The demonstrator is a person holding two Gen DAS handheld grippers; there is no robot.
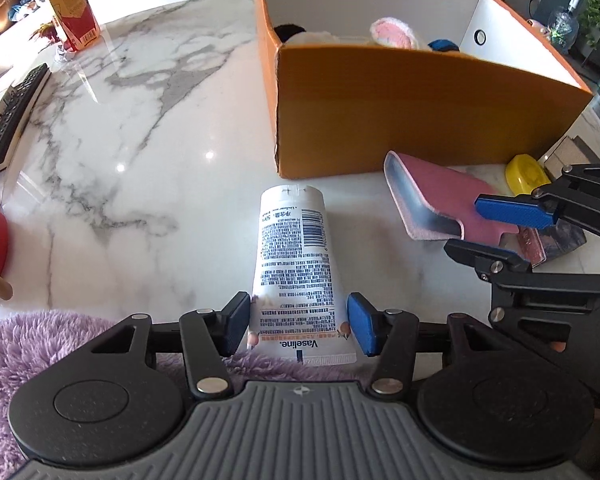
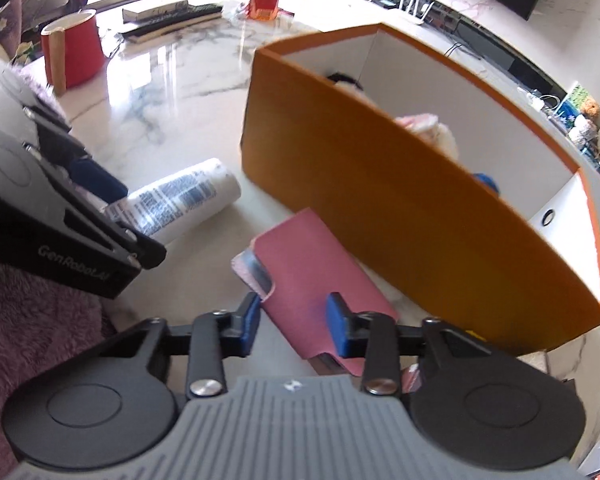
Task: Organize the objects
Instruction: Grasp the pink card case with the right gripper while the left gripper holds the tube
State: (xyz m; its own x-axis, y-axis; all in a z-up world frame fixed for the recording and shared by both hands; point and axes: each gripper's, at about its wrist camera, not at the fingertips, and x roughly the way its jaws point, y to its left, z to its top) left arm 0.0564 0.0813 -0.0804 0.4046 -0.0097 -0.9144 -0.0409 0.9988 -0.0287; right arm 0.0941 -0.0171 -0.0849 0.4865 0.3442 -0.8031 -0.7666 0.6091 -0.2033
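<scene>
Left gripper (image 1: 298, 326) grasps white printed Vaseline tube (image 1: 296, 264); right gripper (image 2: 293, 326) clenched on pink felt pouch (image 2: 312, 276). Lift both clear, toward orange cardboard box (image 1: 420, 112) at one o'clock.

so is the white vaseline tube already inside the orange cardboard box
No, the white Vaseline tube lies on the marble table in front of the orange cardboard box, between the left gripper's fingers.
</scene>
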